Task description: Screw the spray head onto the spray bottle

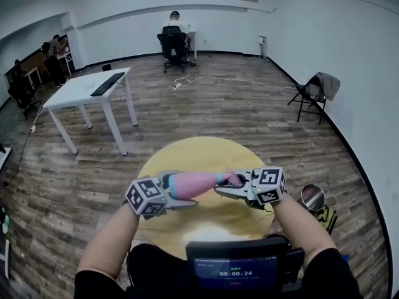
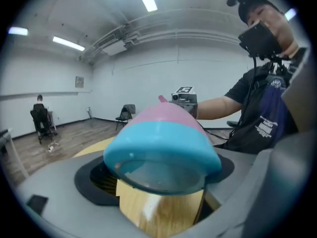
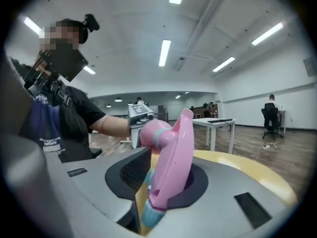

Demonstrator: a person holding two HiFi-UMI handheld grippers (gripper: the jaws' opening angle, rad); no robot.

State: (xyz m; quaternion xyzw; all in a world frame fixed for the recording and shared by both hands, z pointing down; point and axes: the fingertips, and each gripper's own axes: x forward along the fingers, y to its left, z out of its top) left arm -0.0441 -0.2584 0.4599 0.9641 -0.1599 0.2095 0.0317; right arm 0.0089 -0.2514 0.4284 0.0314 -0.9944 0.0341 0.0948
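A pink spray bottle (image 1: 190, 184) with a blue base lies level above the round yellow table (image 1: 187, 154). My left gripper (image 1: 177, 195) is shut on it. In the left gripper view the blue base (image 2: 163, 148) fills the space between the jaws of my left gripper (image 2: 158, 182), and the pink body points away. My right gripper (image 1: 227, 187) is shut on the pink spray head (image 1: 232, 179) at the bottle's neck end. The right gripper view shows the spray head (image 3: 171, 157) upright between the jaws of my right gripper (image 3: 158, 185), its blue collar (image 3: 151, 214) low.
A white desk (image 1: 87, 89) with a keyboard stands at the far left. A folding chair (image 1: 315, 92) with a jacket is at the right wall. A person sits in an office chair (image 1: 174, 42) far back. A round metal object (image 1: 312, 197) lies right of the table.
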